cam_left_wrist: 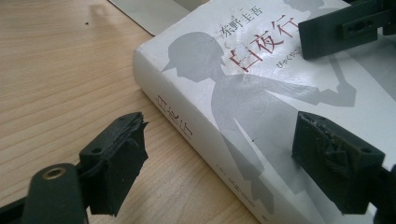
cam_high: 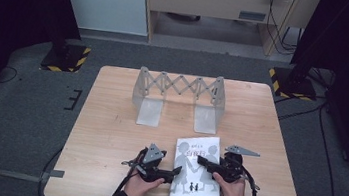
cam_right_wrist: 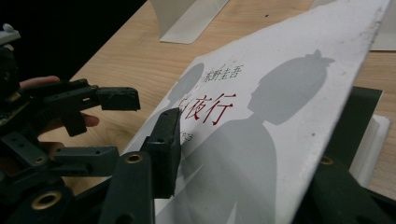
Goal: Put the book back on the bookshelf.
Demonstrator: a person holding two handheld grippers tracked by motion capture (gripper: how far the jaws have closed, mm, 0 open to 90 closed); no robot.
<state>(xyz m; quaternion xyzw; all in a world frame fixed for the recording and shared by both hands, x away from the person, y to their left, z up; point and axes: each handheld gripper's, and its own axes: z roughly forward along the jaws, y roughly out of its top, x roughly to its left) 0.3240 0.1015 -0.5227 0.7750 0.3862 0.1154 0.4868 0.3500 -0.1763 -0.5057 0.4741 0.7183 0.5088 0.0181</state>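
While your left gripper point(cam_high: 172, 172) sits with its jaws spread, one over the book's point(cam_high: 197, 172) spine edge and cover and the other above the bare counter point(cam_high: 107, 135) beside the spine, it grips nothing. From the left gripper view the book lies flat just ahead, spine toward you, with red title characters and grey silhouettes on its white cover.

Your right gripper point(cam_high: 204, 164) comes in from the book's other long edge. In the right gripper view its jaws straddle the front cover point(cam_right_wrist: 261, 140), one above it and one below, and the cover is lifted at a slant off the page block point(cam_right_wrist: 373, 140). Whether the jaws actually press the cover I cannot tell.

Beyond both grippers, across the counter, stands a grey folding rack point(cam_high: 178, 98), well apart from the book.
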